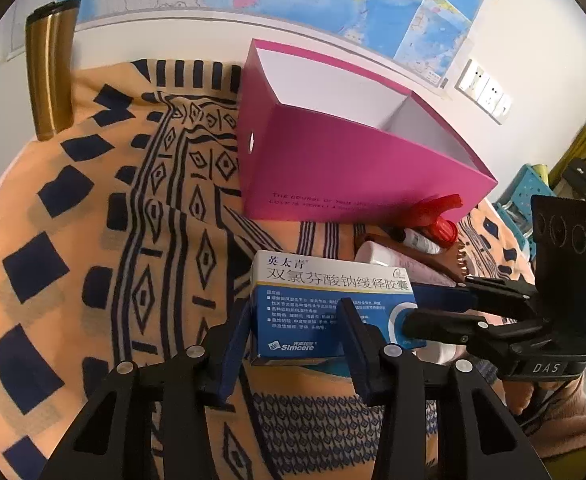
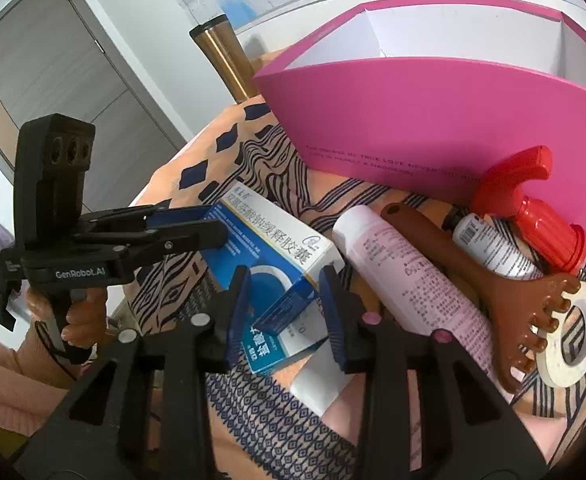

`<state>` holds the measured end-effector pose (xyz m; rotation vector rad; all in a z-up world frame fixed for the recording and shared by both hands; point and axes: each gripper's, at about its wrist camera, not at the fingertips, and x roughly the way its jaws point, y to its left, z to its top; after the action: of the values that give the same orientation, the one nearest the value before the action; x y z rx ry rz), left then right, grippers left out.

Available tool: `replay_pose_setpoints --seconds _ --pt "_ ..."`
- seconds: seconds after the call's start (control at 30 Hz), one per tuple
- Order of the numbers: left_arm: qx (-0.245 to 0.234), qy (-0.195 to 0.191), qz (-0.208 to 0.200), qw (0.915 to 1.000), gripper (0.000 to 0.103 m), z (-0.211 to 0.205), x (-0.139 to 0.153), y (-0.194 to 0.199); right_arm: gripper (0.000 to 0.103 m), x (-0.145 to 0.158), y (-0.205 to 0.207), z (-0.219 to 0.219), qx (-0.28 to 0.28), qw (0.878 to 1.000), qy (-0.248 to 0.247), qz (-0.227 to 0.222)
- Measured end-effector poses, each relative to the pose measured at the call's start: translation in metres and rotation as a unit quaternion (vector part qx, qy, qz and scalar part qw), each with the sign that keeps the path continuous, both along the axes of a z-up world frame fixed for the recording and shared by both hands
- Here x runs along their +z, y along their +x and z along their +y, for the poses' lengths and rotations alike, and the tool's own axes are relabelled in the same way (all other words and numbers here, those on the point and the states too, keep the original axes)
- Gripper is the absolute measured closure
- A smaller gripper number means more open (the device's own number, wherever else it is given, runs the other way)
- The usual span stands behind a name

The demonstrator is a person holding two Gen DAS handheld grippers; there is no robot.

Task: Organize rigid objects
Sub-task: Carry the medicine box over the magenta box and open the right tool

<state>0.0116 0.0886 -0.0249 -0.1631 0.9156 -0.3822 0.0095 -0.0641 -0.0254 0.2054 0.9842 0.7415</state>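
Blue pads of the left gripper are clamping the near end of the blue-and-white cardboard medicine box, while the right gripper is pinching its other end, apparently so both hands are sharing the lift. Just beyond the jaws, the open pink cardboard box is standing ready. Beside the right jaws, a white-and-pink tube and brown plastic massager are waiting on the patterned orange cloth.

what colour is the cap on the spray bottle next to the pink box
Red. The spray bottle has a white body with a red trigger cap; the right wrist view shows it best.
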Motion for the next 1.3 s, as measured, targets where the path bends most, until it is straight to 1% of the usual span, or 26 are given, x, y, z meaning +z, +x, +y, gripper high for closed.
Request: replay_pose_setpoints --seconds 0.1,0.2,0.47,0.6,0.8,0.87,1.0,1.17,1.3 --pt "0.001 -0.001 0.003 1.0 0.059 0.0 0.001 0.0 0.067 0.002 0.0 0.001 -0.001 1.0 -0.002 -0.001" --pt "0.004 0.0 -0.005 1.0 0.06 -0.002 0.008 -0.003 0.067 0.01 -0.001 0.0 0.001 1.0 0.0 -0.013" --pt "-0.006 -0.004 -0.058 0.9983 0.06 -0.011 0.05 -0.003 0.067 0.051 0.0 -0.011 -0.005 0.998 0.0 -0.065" --pt "-0.007 -0.005 -0.081 0.9966 0.06 -0.017 0.072 0.011 0.067 0.072 0.007 -0.019 -0.011 0.996 0.0 -0.09" --pt "-0.001 0.007 -0.107 0.9942 0.06 -0.027 0.101 0.04 0.067 0.105 0.031 -0.032 -0.023 0.992 0.0 -0.123" --pt "0.002 0.015 -0.112 0.9936 0.06 -0.03 0.107 0.051 0.067 0.111 0.04 -0.036 -0.026 0.992 0.003 -0.126" --pt "0.011 0.033 -0.105 0.9939 0.06 -0.036 0.108 0.075 0.067 0.113 0.062 -0.039 -0.036 0.992 0.004 -0.12" --pt "0.018 0.048 -0.074 0.9959 0.06 -0.043 0.091 0.103 0.067 0.098 0.09 -0.044 -0.042 0.995 0.009 -0.086" --pt "0.02 0.06 -0.05 0.9967 0.06 -0.046 0.076 0.115 0.067 0.085 0.107 -0.045 -0.043 0.997 0.006 -0.06"
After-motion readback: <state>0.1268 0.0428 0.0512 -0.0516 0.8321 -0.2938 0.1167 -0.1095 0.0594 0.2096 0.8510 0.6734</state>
